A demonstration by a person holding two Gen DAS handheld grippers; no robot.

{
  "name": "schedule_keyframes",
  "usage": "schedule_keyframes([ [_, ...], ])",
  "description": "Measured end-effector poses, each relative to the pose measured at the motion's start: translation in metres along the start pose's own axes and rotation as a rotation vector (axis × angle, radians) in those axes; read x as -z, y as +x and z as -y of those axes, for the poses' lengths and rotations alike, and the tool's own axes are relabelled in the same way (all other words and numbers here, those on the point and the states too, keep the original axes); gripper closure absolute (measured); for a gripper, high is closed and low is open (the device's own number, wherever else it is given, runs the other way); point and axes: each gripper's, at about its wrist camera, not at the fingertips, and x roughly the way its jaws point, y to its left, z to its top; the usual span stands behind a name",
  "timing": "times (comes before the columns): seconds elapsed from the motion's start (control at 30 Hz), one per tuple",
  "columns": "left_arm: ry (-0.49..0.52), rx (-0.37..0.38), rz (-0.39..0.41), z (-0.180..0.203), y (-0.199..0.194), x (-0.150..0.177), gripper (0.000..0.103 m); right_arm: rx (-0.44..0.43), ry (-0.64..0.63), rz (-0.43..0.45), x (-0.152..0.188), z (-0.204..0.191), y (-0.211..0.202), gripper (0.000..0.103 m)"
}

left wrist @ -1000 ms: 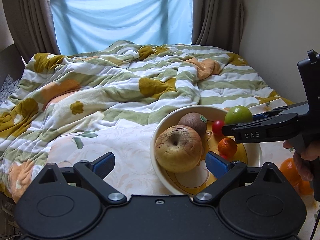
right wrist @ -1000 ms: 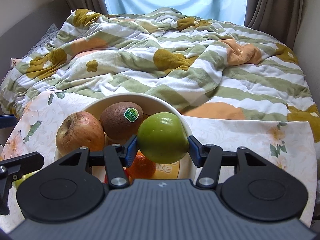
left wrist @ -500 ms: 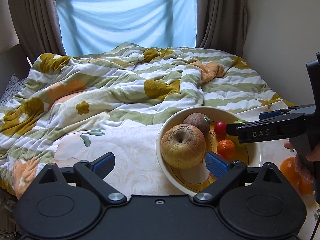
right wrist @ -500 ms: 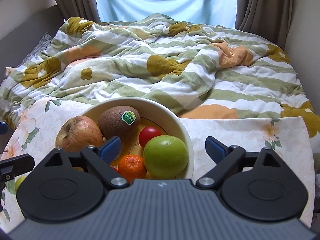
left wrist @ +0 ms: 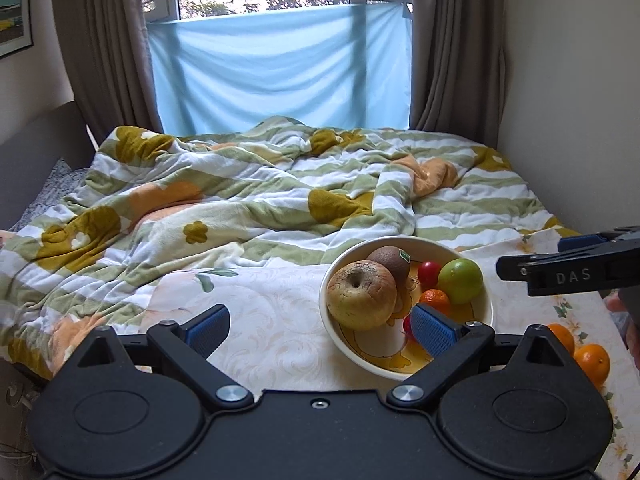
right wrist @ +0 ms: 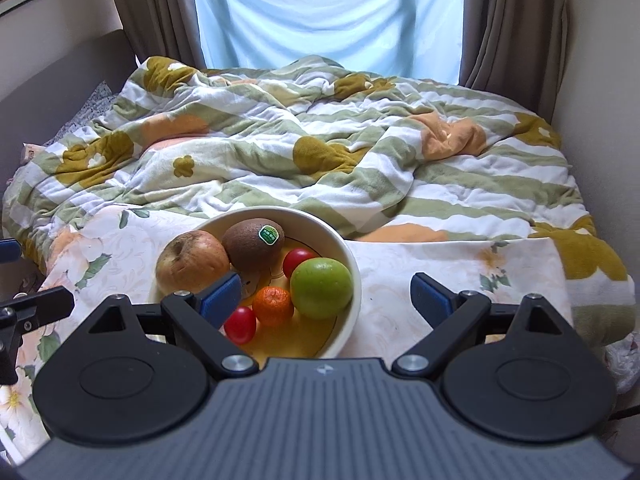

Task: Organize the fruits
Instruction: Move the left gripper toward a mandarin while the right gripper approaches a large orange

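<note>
Gaping right claw (right wrist: pixel 326 296) empty above bowl rim (right wrist: pixel 352 256), left claw (left wrist: pixel 320 326) spread, oranges (left wrist: pixel 592 362) seemingly near cloth edge.

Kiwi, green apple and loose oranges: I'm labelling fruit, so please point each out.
kiwi (right wrist: pixel 252 245), right wrist view, brown skin beside its sticker
green apple (right wrist: pixel 321 288), right wrist view, middle of its skin
loose oranges (left wrist: pixel 591 362), left wrist view, nearer orange's front
</note>
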Motion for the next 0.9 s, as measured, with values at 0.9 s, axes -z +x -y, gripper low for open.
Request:
schedule_keyframes([
  [0.9,-0.028,-0.086,0.026,0.031,-0.081,0.087,0.004,0.063,-0.035,0.053,0.118,0.026,-0.138,0.0],
])
